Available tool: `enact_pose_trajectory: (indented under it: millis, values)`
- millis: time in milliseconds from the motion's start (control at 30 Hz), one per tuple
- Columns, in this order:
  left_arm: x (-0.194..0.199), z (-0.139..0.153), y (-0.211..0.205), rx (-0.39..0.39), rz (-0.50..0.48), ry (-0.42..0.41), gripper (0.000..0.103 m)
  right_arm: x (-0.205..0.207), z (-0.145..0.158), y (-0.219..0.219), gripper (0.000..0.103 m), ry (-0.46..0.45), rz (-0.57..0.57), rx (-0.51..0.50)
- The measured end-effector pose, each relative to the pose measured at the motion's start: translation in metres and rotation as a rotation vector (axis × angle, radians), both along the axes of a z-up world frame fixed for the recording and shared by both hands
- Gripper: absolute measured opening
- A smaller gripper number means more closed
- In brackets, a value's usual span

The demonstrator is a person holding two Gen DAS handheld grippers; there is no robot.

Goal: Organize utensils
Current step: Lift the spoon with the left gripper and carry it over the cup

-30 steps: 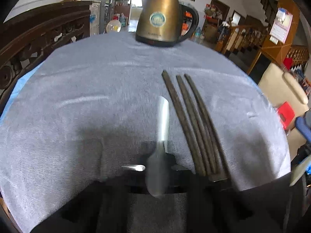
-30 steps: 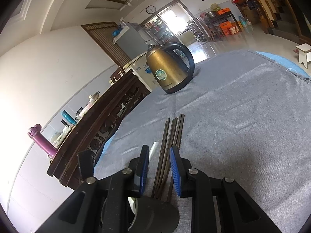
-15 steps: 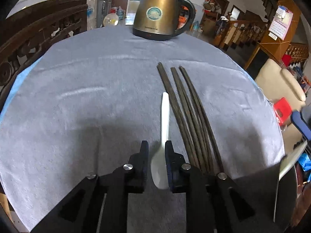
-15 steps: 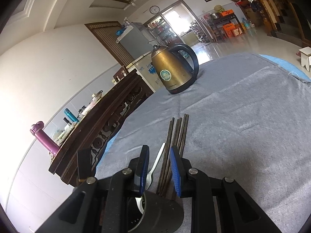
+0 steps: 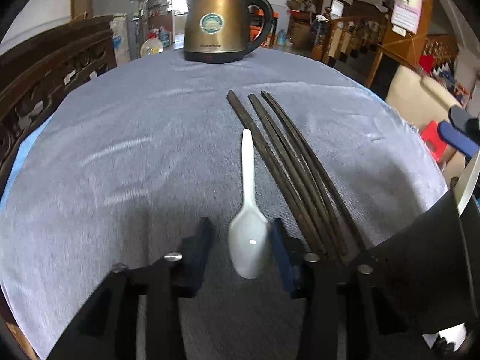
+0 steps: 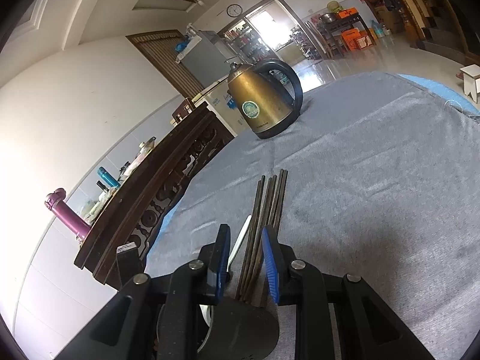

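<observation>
A white ceramic spoon (image 5: 248, 180) lies flat on the grey cloth (image 5: 120, 150), handle pointing away, just left of several dark chopsticks (image 5: 288, 156) laid side by side. Its bowl sits between the fingers of my left gripper (image 5: 240, 237), whose jaws are opening; the pads no longer press on it. A dark utensil holder (image 5: 420, 255) stands at the right with a white utensil sticking out. My right gripper (image 6: 246, 255) hovers over that holder (image 6: 243, 327), jaws slightly apart with nothing between the pads; beyond them lie the chopsticks (image 6: 270, 204) and spoon (image 6: 241, 237).
A brass kettle (image 5: 219, 24) with a black handle stands at the far edge of the cloth. Carved dark wooden furniture (image 5: 45, 69) runs along the left side. The cloth's edge drops off at the right toward a cream seat (image 5: 420, 96).
The left gripper, shut on the spoon a second ago, has set it on the cloth beside the chopsticks and spread its jaws. The right gripper has stayed put.
</observation>
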State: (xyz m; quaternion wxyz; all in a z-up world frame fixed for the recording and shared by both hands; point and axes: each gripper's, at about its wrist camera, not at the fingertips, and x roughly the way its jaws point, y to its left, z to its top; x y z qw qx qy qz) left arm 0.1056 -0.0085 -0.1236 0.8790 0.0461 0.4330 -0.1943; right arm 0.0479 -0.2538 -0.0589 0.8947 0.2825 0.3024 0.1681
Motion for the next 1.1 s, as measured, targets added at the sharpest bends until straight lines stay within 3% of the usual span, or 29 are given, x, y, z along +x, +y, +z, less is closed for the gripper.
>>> enact_pose_trajectory:
  millis: [167,333,567,767,967,1100]
  values:
    - [0.005,0.002,0.009,-0.038,0.014,0.030,0.028,0.001,-0.001,-0.002,0.025,0.005,-0.008,0.008]
    - [-0.001,0.018,0.024,-0.115,0.047,-0.001,0.028,0.000,0.002,0.002,0.025,-0.004,0.003,-0.004]
    - [-0.024,0.070,0.034,-0.215,0.067,-0.107,0.029,-0.004,0.007,0.007,0.026,-0.018,0.010,-0.007]
    - [-0.054,0.099,0.019,-0.291,0.034,-0.144,0.029,-0.010,0.015,0.009,0.026,-0.037,0.012,-0.010]
    - [-0.075,0.094,-0.007,-0.341,0.050,-0.103,0.029,-0.016,0.020,0.008,0.026,-0.052,0.016,-0.008]
    - [-0.086,0.094,-0.017,-0.336,0.067,-0.130,0.029,-0.020,0.023,0.004,0.026,-0.063,0.010,-0.005]
